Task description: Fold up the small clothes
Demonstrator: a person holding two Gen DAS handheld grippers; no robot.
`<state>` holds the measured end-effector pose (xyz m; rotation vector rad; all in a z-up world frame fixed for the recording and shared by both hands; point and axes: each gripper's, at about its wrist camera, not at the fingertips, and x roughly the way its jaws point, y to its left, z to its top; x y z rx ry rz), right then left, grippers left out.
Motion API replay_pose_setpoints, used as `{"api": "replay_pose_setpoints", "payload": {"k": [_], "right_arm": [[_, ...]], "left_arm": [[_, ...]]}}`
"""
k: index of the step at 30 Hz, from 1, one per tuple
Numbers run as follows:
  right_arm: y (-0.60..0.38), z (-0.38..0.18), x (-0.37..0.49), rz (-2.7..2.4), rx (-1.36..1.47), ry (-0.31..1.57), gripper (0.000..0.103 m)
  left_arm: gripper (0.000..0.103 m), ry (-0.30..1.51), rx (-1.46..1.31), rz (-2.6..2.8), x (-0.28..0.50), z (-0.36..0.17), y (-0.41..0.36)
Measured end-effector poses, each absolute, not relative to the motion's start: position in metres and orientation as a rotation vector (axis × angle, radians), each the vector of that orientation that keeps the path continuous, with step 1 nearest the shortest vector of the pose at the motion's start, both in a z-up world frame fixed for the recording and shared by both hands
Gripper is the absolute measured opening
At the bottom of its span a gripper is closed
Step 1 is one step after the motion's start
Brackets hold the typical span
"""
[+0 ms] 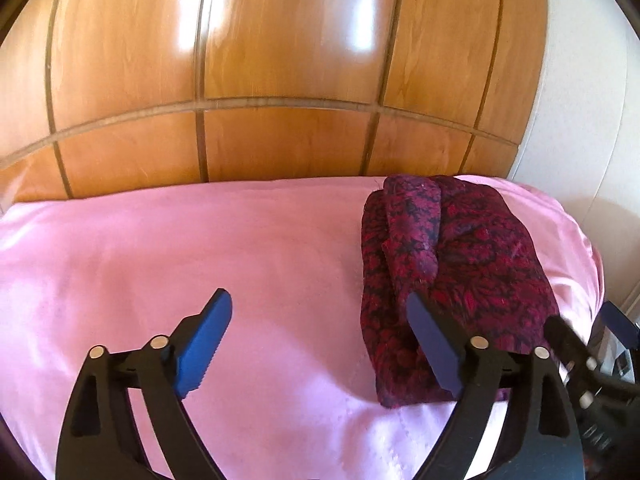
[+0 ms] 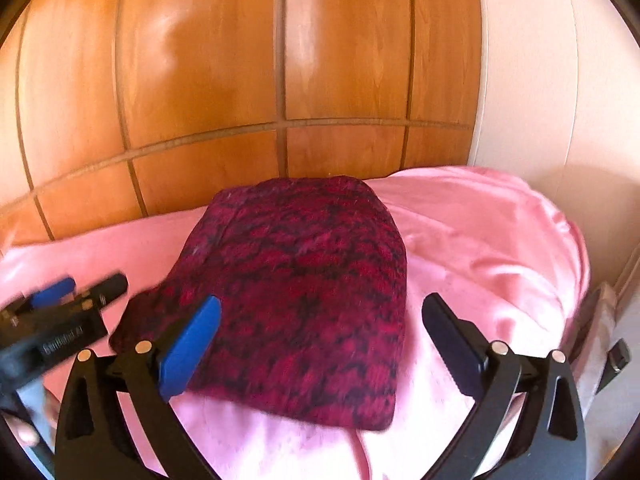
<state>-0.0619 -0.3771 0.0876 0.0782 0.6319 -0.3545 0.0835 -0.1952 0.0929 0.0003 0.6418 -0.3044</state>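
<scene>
Garment: the dark red and black patterned knitted cloth (image 2: pixel 304 300) lies folded into a compact block on the pink satin bed sheet (image 1: pixel 168 256), toward its right side near the far edge; probably a finished fold, laid flat so it holds shape
Left gripper (image 1: pixel 320 340): fingers wide, holding nothing, beside the cloth
Right gripper (image 2: pixel 320 348): fingers wide and empty, straddling the cloth's near edge
Surroundings: glossy wooden panelled headboard (image 1: pixel 280 60) behind; cream wall (image 2: pixel 540 80) to the right; nothing blocks either gripper

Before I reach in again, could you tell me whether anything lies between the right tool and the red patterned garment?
Nothing visible does: the right tool is open right over the folded garment on the pink sheet.
</scene>
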Motion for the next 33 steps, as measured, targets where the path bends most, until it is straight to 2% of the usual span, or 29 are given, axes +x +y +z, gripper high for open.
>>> {"api": "replay_pose_setpoints", "payload": {"k": [10,33], "right_arm": [[-0.378,0.075,-0.076,-0.442,0.151,0.662,0.1],[-0.379,0.072,-0.081,-0.477,0.169,0.643,0.1]], "left_arm": [[0.098,0.595,0.019,-0.288,0.052,0.093,-0.192],[0.099,0.569,0.039,-0.257,0.039,0.096,-0.191]]}}
